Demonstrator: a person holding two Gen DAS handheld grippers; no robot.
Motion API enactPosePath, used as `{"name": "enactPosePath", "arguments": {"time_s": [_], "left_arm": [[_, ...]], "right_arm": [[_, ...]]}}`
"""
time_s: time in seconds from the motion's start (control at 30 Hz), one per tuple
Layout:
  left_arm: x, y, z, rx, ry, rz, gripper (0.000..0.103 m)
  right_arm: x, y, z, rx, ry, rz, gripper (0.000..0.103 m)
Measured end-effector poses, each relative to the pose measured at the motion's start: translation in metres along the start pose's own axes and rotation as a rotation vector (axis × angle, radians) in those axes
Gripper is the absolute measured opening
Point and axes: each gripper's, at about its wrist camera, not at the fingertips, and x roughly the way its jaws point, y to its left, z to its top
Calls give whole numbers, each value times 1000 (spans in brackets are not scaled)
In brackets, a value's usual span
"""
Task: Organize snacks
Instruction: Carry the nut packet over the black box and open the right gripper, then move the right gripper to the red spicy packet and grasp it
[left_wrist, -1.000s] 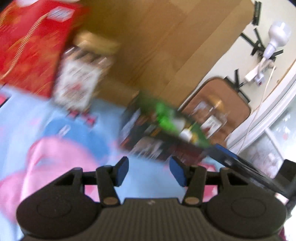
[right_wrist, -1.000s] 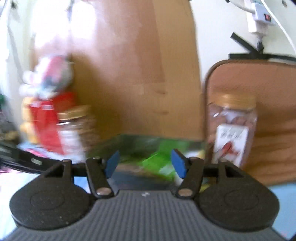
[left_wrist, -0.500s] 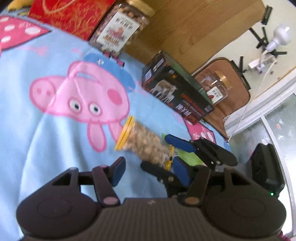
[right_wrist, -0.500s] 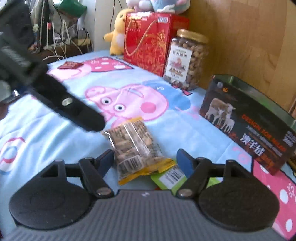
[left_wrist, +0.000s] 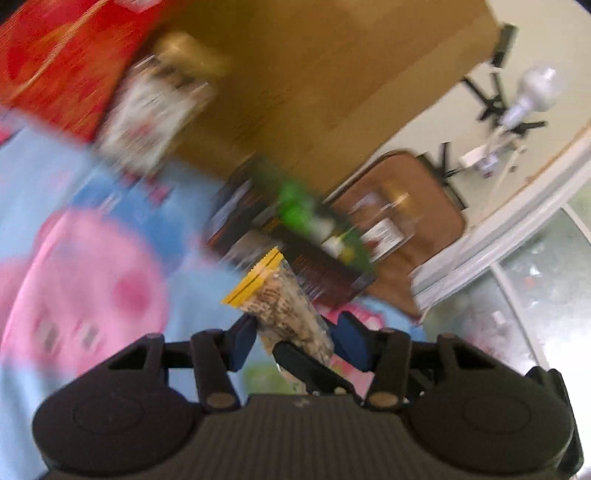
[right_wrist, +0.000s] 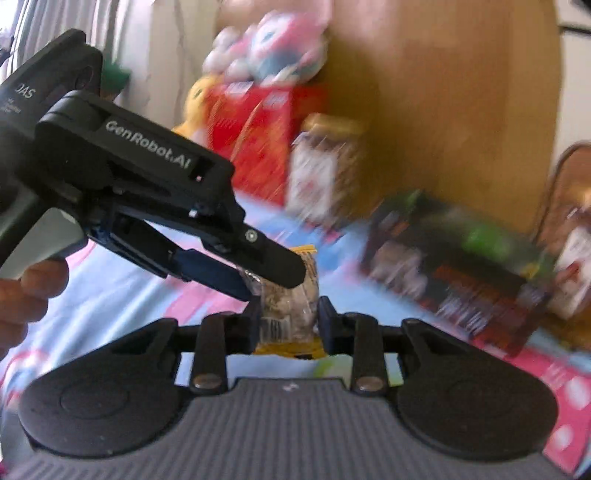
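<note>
- Yellow-edged clear snack packet (right_wrist: 291, 306), barcode toward the camera, sits pinched between the right gripper (right_wrist: 288, 317) fingers.
- At 10 o'clock, the left gripper (right_wrist: 266, 275), lettered "GenRobot.AI", closes on the same packet's top.
- Left wrist view shows that packet (left_wrist: 284, 306) between blue pads (left_wrist: 242, 341), and a lamp (left_wrist: 532, 96) at 2 o'clock.
- Right view alone shows plush toys (right_wrist: 266, 48); box print is blurred.
</note>
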Motion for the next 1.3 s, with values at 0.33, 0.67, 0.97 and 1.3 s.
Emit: {"name": "enactPosePath", "arguments": {"time_s": [0.33, 0.67, 0.97, 1.3], "left_arm": [[99, -24, 78, 93, -45, 135, 65], [50, -28, 31, 147, -52, 80, 65], [11, -28, -62, 294, -11, 309, 65], [8, -23, -96, 315, 16, 433, 65]], "right_arm": [[73, -108, 56, 163, 29, -173, 43], [20, -91, 17, 222, 24, -94, 43], [-49, -49, -59, 409, 121, -13, 44], [-55, 2, -77, 363, 138, -88, 74]]}}
